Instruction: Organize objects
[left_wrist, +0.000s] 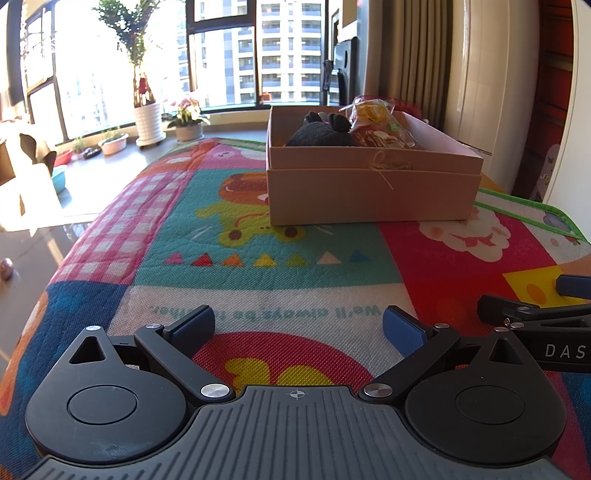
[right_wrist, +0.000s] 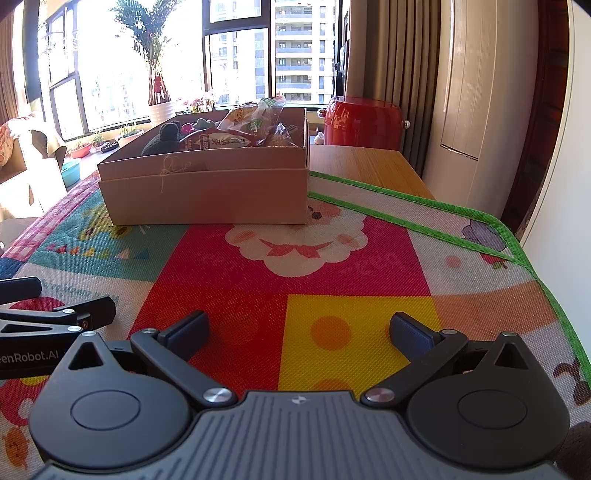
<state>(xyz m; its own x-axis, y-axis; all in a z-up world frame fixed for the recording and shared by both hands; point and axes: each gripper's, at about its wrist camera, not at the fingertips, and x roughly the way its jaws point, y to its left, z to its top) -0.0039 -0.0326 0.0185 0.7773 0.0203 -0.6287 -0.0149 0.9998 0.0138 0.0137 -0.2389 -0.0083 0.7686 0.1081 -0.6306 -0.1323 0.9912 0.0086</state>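
cardboard box (right_wrist: 207, 192) holding snack packets (right_wrist: 236, 127), dark plush toy (right_wrist: 164, 138)

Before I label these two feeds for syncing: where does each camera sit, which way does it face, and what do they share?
Left wrist: sits on the left gripper, low over the play mat, facing the cardboard box and window; its open jaws show, and the right gripper at the right edge.
Right wrist: sits on the right gripper, facing the same cardboard box, which lies left of centre; its open jaws show, and the left gripper at the left edge.
Shared: box, black plush, snack packets, mat.
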